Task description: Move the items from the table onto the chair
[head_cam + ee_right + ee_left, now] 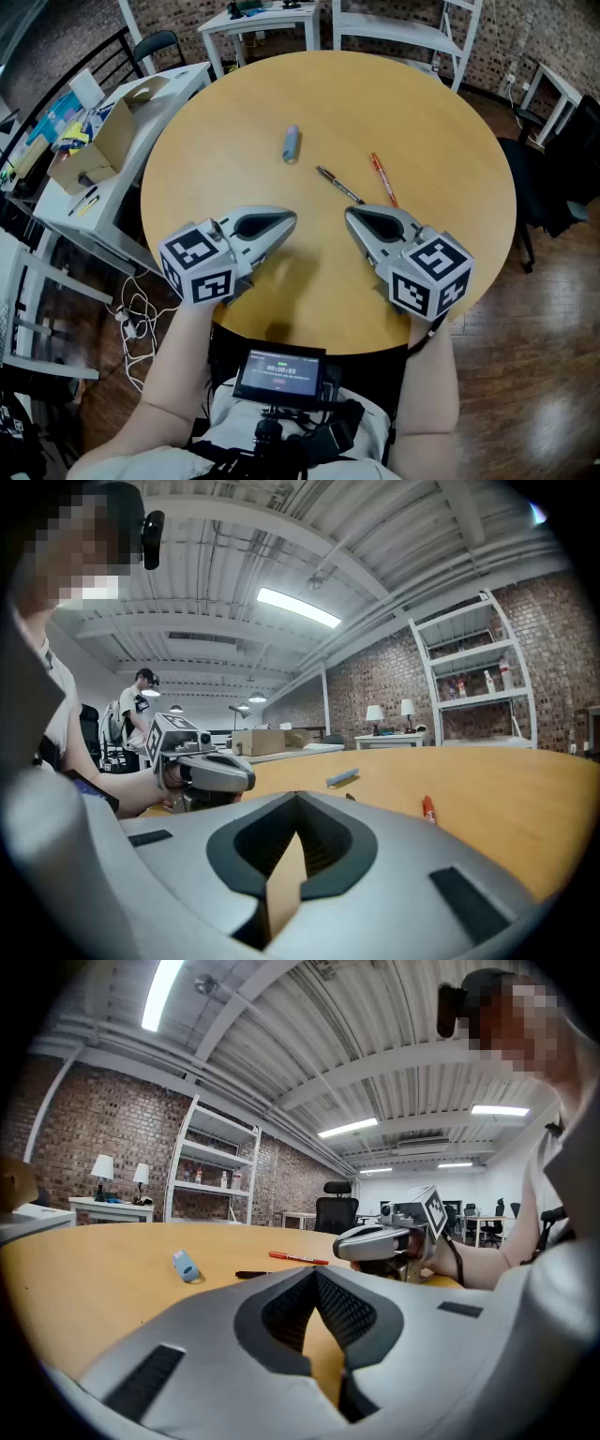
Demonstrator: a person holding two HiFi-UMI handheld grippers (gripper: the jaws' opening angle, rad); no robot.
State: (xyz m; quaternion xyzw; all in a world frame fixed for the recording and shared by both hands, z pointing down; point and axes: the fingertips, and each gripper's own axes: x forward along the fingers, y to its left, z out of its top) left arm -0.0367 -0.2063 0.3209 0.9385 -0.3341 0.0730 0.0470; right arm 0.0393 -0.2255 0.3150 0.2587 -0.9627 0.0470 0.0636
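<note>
My grey left gripper [284,221] and right gripper [352,217], black-padded, carry black-and-white marker cubes [199,263]; a screen [279,373] sits at my waist.

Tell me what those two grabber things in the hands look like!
The left gripper and right gripper are pale grey plastic, tapering like beaks, with black ribbed pads inside. Each carries a white cube with black square markers. No sleeves cover the forearms.
</note>
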